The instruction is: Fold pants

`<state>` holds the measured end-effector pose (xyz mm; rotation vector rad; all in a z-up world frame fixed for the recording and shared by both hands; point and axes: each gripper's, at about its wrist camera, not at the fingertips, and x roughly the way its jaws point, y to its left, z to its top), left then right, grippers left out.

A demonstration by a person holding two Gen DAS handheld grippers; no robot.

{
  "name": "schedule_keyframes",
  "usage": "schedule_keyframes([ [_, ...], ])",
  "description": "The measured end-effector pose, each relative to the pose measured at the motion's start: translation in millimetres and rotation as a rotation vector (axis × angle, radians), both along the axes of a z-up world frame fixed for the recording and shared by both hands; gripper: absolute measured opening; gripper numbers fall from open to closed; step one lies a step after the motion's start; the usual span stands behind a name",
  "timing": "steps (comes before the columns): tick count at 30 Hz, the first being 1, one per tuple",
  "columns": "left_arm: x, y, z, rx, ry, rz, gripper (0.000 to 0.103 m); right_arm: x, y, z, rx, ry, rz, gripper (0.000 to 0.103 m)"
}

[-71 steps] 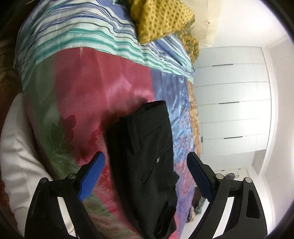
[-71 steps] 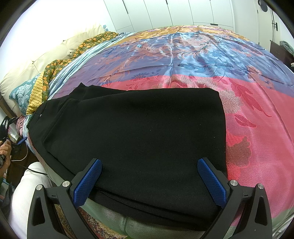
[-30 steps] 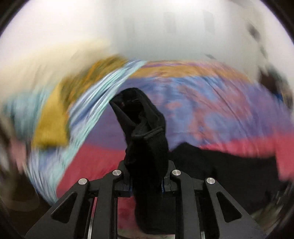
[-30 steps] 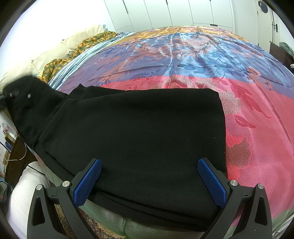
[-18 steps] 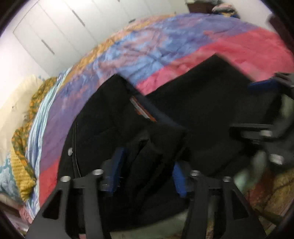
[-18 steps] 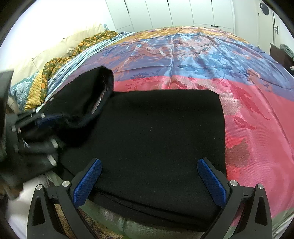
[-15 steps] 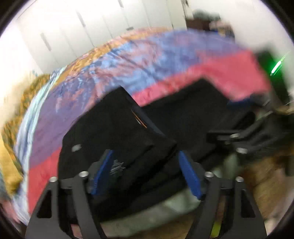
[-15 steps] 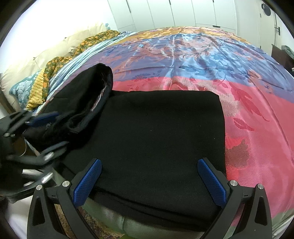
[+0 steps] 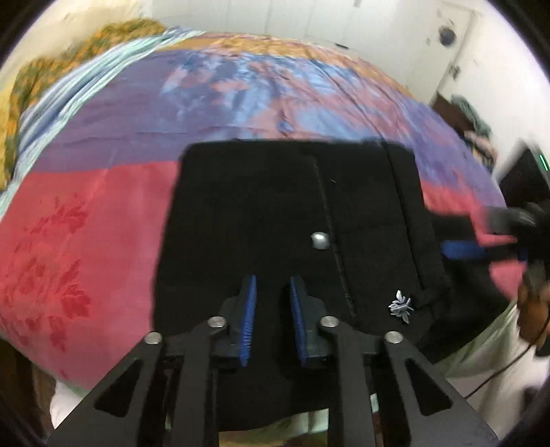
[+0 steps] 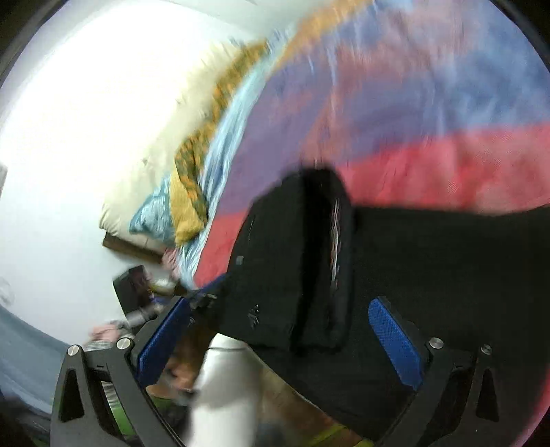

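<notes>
From the left wrist camera we see the black fabric pants (image 9: 275, 220) lying folded on the bed's shiny bedspread of red, purple and blue satin patches (image 9: 79, 213), near the bed's front edge. The top panel of the pants faces up, showing a round silver button (image 9: 320, 240), a long seam and a small silver leaf-shaped emblem (image 9: 400, 306). Our left gripper (image 9: 273, 292) hangs low over this panel, its blue-padded fingers (image 9: 250, 302) drawn nearly together; the jaws have just been closing, and only a narrow slit shows between the pads. We cannot tell whether they pinch any cloth. At the right edge the right gripper (image 9: 481, 240) appears blurred, beside the pants' right side. Yellow patterned bedding (image 9: 31, 79) lies at the far left, and white cupboard doors (image 9: 292, 20) stand behind the bed.

From the right wrist camera, which is tilted and blurred, we see the pants (image 10: 429, 268) spread dark across the lower right, with a folded flap (image 10: 292, 261) laid over on the left. Our right gripper (image 10: 282, 330) stands wide, its blue pads (image 10: 395, 340) on either side of that flap and not touching it; the jaws have just eased slightly narrower and hold nothing. The left gripper (image 10: 202, 292) shows faintly at the flap's left edge. A cream pillow (image 10: 165, 148) lies by the white wall.
</notes>
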<state>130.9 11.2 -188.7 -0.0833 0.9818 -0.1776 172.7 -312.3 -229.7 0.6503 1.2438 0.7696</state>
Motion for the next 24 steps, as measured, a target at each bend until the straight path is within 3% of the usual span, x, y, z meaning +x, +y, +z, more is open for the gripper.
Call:
schedule_keyframes([
  [3,0,3,1,-0.041,-0.005,0.022,0.012,15,18,-23,0.011,0.067,0.090,0.085],
  [5,-1,10,-2,-0.085,0.003,0.030,0.012,18,28,-24,-0.011,0.059,0.126,0.084],
  [9,-2,9,-4,-0.062,-0.013,0.026,0.013,16,45,-23,-0.144,0.010,0.185,0.084],
  [12,-5,9,-3,-0.047,-0.023,0.040,0.013,7,67,-14,-0.298,-0.101,0.235,0.080],
  [13,-5,9,-4,-0.041,-0.023,0.044,0.014,2,74,-11,-0.354,-0.151,0.260,0.060],
  [14,-5,10,-3,-0.028,-0.022,0.047,0.016,1,78,-9,-0.376,-0.172,0.271,0.050],
  [16,-6,13,4,-0.009,-0.010,0.051,0.024,-1,73,-2,-0.364,-0.188,0.250,0.043],
  [18,-10,22,18,-0.030,-0.010,0.081,0.049,-3,61,10,-0.313,-0.202,0.219,0.033],
  [21,-23,40,49,-0.104,-0.090,0.113,0.070,-10,40,36,-0.219,-0.228,0.160,0.026],
  [24,-34,56,76,-0.086,-0.154,0.144,0.072,-18,19,57,-0.143,-0.241,0.115,0.025],
])
